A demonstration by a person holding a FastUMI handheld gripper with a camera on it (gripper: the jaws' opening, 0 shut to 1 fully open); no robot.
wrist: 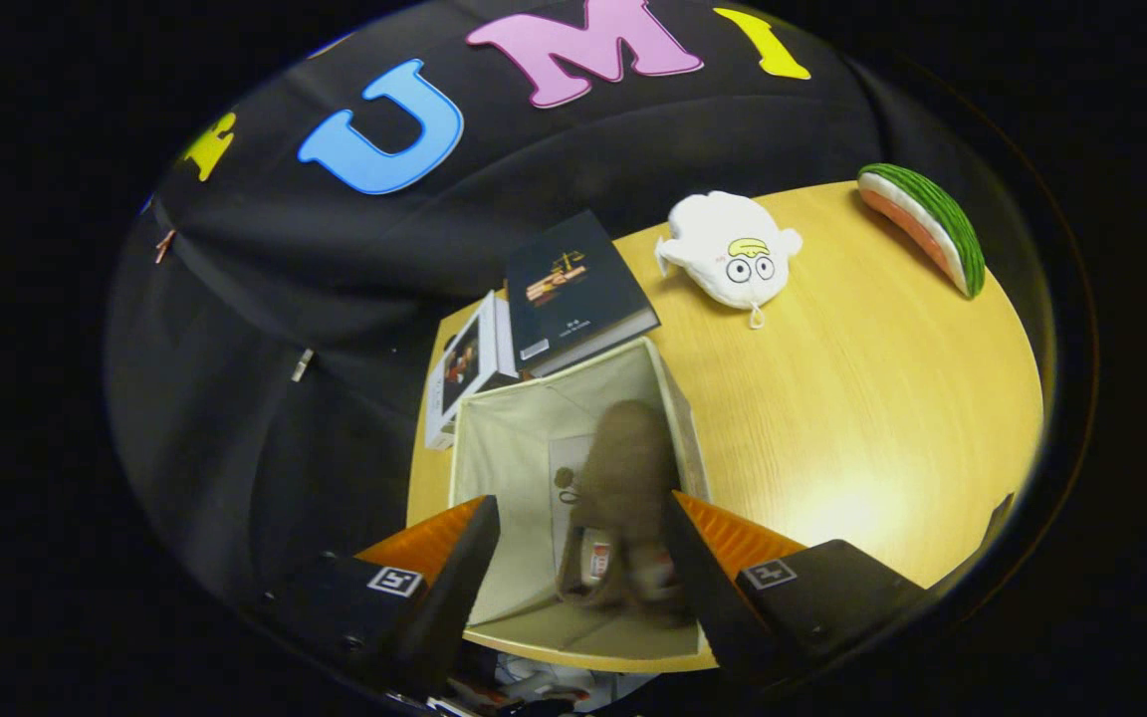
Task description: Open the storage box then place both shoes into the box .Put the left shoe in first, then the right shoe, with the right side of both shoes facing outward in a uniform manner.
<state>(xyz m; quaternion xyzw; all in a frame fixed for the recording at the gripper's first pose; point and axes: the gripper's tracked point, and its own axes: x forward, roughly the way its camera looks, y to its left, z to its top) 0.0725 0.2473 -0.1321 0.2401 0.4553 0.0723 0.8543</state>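
Brown shoe lying inside the open storage box, our hand-held gripper spread above it.

We see the hand-held gripper (578,558) with fingers wide apart, pinching nothing; the brown shoe (623,488) lies between them in the cream storage box (494,448) on the worktop (832,398). At 12 o'clock lies a dark book (573,289), at 1 a white plush toy (733,249), at 2 a watermelon slice (927,224).

The storage box (494,438) is a cream fabric cube, open at the top, standing upright just ahead of and below the spread jaws. A brown shoe (623,478) lies inside it along the right-hand wall, between the jaws, its opening nearest them and its toe pointing away.
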